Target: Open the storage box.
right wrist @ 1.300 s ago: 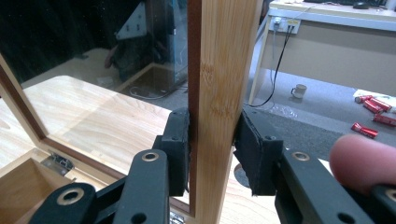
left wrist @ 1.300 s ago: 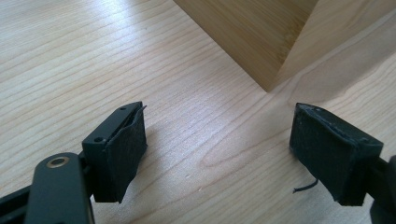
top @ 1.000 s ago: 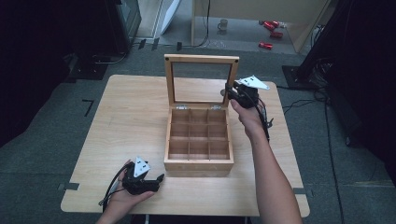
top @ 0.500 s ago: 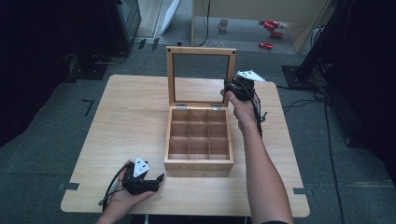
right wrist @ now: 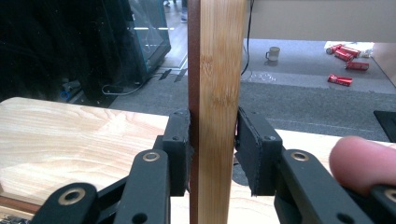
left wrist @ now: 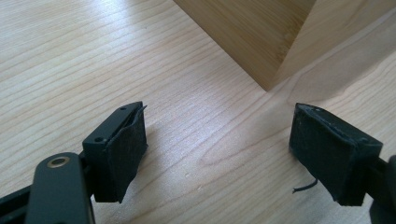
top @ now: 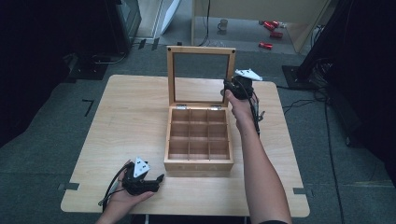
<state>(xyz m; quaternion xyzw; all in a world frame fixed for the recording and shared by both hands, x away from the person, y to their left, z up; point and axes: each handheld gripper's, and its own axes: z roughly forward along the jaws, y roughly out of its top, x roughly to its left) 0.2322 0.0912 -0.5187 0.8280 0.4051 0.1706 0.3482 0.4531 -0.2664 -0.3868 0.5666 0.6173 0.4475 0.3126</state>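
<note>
A wooden box with several empty compartments stands in the middle of the table, its glass-paned lid swung up nearly upright. My right gripper is at the lid's right edge. In the right gripper view it is shut on the lid's wooden frame, one pad on each face. My left gripper rests on the table near the box's front left corner. In the left gripper view it stands open and holds nothing, with the box corner just ahead.
The light wooden table has bare surface to the left and right of the box. On the floor beyond lie a mug and red cans. Dark equipment stands at the back left and right.
The lid has swung further up toward upright, and my right gripper has moved back with it. The left gripper has stayed in place.
</note>
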